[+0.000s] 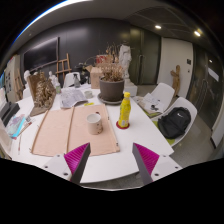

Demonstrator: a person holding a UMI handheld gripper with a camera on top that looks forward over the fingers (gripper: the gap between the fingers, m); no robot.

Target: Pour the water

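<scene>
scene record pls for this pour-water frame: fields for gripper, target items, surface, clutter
gripper: gripper open, holding nothing, pink pads on its fingers
cup: pale cup upright on brown mat, ahead of the fingers
bottle: yellow bottle upright, right of the cup, apart from it
surface: white table
clutter: potted plant beyond the bottle; white chair with a dark bag on it, right of the table
contents: cannot tell whether the cup or bottle holds water

Single gripper-mounted view, high above table, facing forward-down over fingers; whole tabletop visible.
</scene>
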